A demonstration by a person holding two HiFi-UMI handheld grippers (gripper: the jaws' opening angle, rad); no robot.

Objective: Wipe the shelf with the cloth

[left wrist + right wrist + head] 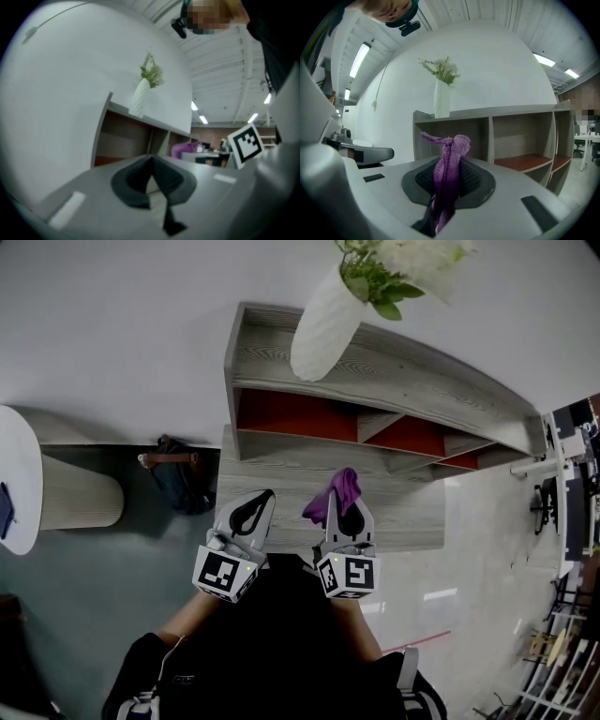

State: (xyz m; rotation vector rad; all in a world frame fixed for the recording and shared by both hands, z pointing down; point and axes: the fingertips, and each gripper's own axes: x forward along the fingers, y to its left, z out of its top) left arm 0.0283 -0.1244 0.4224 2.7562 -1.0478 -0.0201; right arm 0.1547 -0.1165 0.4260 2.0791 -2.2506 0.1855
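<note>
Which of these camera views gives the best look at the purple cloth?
The right gripper view: the purple cloth stands large at its centre, clamped in the right gripper. The head view shows only a small purple bunch above that gripper; the left gripper view shows a faint purple patch far off.

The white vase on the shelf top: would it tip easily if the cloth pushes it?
Probably yes: the vase is tall and narrow, and the flowers add weight high up. It looks ceramic, so likely fragile if it falls from the shelf.
</note>
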